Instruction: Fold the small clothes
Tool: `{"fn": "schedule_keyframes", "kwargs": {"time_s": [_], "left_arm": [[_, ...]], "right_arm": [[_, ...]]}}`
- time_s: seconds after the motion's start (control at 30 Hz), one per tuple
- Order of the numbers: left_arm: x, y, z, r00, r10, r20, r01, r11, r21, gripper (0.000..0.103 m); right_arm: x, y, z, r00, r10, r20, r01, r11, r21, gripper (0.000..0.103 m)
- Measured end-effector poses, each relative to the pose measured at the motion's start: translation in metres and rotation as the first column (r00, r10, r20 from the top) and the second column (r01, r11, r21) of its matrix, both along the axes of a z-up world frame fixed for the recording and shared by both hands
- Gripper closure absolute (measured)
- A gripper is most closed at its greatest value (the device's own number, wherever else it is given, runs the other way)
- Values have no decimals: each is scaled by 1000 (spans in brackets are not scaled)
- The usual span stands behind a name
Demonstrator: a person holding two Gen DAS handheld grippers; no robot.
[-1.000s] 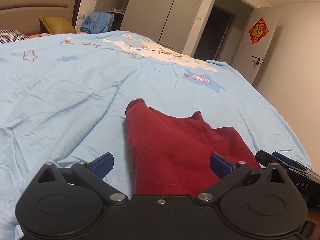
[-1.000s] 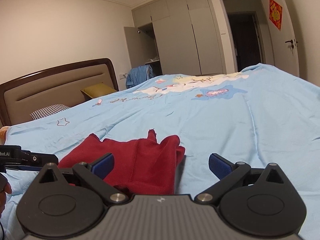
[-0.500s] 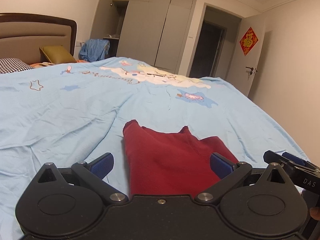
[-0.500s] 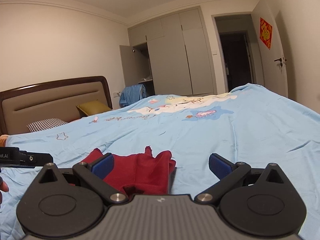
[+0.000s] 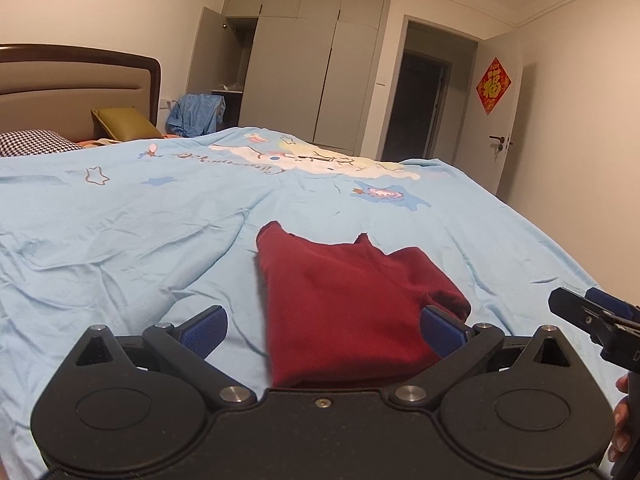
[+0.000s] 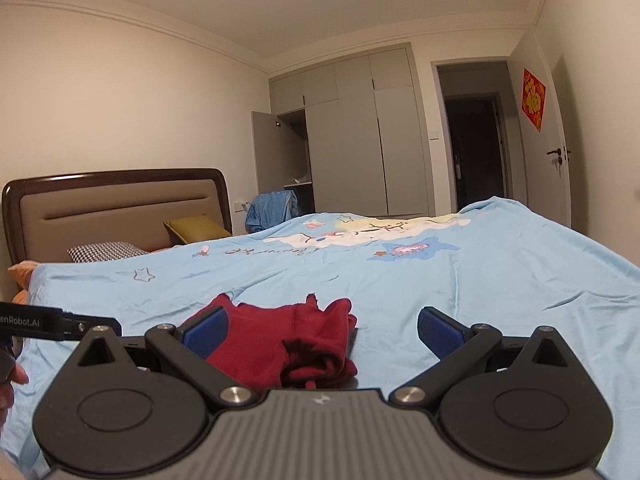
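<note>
A small dark red garment point(image 5: 344, 304) lies folded on the light blue bed cover point(image 5: 120, 240), just ahead of both grippers. My left gripper point(image 5: 322, 326) is open above its near edge, holding nothing. In the right wrist view the same red garment point(image 6: 288, 340) sits low and left of centre, its right side bunched. My right gripper point(image 6: 322, 330) is open too, with its left fingertip in front of the cloth and nothing between the pads. The right gripper's tip point(image 5: 592, 314) shows at the left wrist view's right edge.
The bed cover point(image 6: 500, 280) spreads wide to the right. A headboard point(image 6: 120, 208), a checked pillow point(image 6: 106, 250) and a yellow cushion point(image 6: 196, 230) stand at the far left. Grey wardrobes point(image 5: 312, 80) and a dark doorway point(image 5: 416, 108) are behind. A hand point(image 5: 624, 420) holds the right gripper.
Both grippers have tilted up and drawn back from the red garment, so it sits lower and smaller in each view. The garment has stayed put. Both grippers remain open.
</note>
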State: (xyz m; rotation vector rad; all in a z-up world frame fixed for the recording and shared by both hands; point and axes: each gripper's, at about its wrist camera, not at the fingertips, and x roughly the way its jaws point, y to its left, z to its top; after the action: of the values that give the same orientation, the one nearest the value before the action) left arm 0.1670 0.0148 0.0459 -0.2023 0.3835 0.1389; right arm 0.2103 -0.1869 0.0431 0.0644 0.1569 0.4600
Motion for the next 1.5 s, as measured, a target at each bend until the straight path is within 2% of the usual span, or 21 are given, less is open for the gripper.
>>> {"fn": "schedule_keyframes", "kwargs": {"time_s": [0.23,0.47,0.6,0.77,0.97,1.07,1.5], "left_arm": [[-29,-10,-7,1000,12,21,-13,999,40,1],[-52,-16,-18,998,15,68,-23,992,125,1],[-64,-19,-29,998,-13,54,5,988,152,1],[-73,-25,-50,1000,-21,2,20,992,125,1],[-79,-31,-59,999,-46,-1,46,993,110,1],[-81,-33,-62,999,-45,-4,45,993,110,1],[-81,-34,-64,999,-37,-14,38,994,103,1]], "right_arm": [[-32,1,-9,1000,-14,14,14,1000,-28,0],[-68,1,-28,995,-92,47,95,994,-55,0],[-84,3,-40,989,-131,74,137,986,-91,0],[-100,1,-56,976,-189,107,199,976,-86,0],[-111,-2,-68,969,-215,120,230,964,-133,0],[-111,-5,-68,970,-220,106,231,967,-109,0],[-113,-7,-72,976,-196,99,207,971,-122,0]]}}
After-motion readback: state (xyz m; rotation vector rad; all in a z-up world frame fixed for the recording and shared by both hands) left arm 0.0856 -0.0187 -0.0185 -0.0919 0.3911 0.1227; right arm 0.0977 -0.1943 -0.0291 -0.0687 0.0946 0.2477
